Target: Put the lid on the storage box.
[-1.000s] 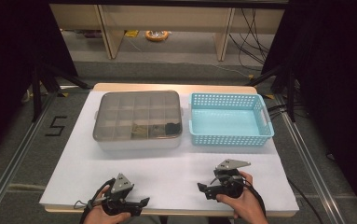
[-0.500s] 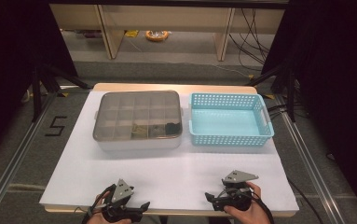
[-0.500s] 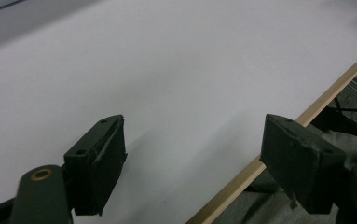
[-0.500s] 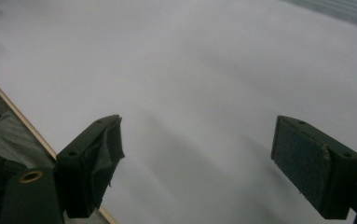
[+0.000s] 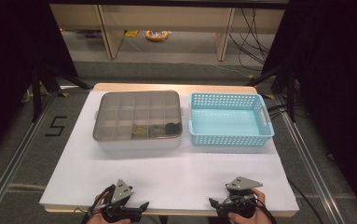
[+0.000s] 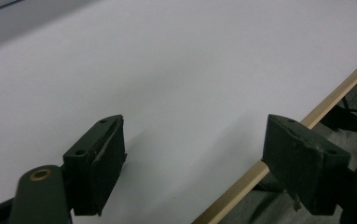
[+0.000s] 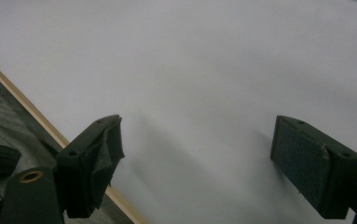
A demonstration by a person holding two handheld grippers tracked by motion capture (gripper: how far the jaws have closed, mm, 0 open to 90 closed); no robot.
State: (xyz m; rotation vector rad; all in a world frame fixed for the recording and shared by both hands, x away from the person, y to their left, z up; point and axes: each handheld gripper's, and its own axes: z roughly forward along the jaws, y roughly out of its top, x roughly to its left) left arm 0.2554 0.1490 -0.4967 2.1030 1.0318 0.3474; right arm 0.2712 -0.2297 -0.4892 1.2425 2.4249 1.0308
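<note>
With the left gripper and right gripper both spread empty at frame bottom, approach the lidded compartment box at centre squarely.

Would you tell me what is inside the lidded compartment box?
Through the compartment box lid, small dark and brownish items show in its near-row cells; the tinted lid keeps them unidentifiable.

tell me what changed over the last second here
The right gripper drew back toward the person, to the table's near edge; the left gripper slipped back slightly too. Both have jaws open, holding nothing. The compartment box and blue basket stayed put.
</note>
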